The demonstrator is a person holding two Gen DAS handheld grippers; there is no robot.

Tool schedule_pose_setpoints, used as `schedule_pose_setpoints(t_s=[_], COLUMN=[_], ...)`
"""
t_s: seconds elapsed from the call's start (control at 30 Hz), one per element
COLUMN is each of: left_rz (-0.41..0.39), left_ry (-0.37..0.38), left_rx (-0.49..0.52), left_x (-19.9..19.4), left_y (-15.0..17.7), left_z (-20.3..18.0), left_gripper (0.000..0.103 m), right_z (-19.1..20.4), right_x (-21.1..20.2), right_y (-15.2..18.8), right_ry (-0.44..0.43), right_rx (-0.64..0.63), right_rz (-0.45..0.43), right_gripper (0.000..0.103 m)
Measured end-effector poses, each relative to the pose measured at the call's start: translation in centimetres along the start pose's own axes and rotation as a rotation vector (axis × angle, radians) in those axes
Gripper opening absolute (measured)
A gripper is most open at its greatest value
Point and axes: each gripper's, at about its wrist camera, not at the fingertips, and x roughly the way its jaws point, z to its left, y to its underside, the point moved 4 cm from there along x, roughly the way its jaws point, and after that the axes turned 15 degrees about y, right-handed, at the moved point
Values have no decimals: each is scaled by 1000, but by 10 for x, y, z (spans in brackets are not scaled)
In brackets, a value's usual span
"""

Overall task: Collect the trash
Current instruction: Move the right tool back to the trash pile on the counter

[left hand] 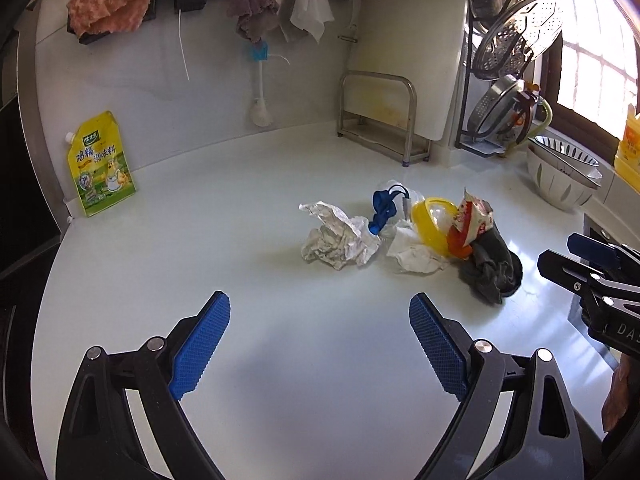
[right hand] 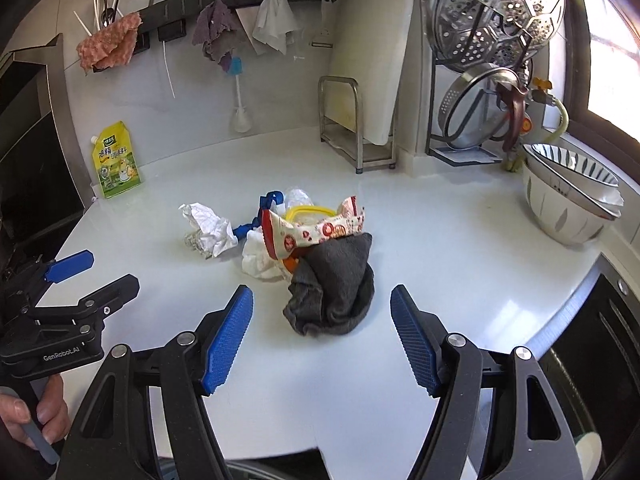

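Fingers of both the left gripper (left hand: 319, 344) and right gripper (right hand: 322, 340) are being held released; the crumpled dark grey cloth (right hand: 334, 288) ahead between the right fingers should be straddled squarely on the white desk (right hand: 460, 240).

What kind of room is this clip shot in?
Most likely a home kitchen: a white countertop with stacked bowls, steamer trays and lids on a rack, dishcloths hung on a wall rail, and a seasoning pouch against the wall.
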Motion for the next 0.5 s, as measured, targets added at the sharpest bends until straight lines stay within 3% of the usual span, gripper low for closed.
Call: schedule_pose_setpoints(t_s=[0.17, 0.37, 0.5], left_rz=[-4, 49, 36], left_ry=[-2, 25, -3], left_rx=[-20, -106, -83], left_x=[24, 44, 40], left_y=[-16, -14, -14], left_z=[16, 34, 31], left_gripper=[89, 89, 89], right_z=[15, 28, 35], right_x=[30, 55, 65], right_y=[-20, -32, -33], right_ry=[-10, -13, 2], right_rx=[-38, -57, -81], right_rz=[3, 14, 17], right_gripper=[68, 68, 68])
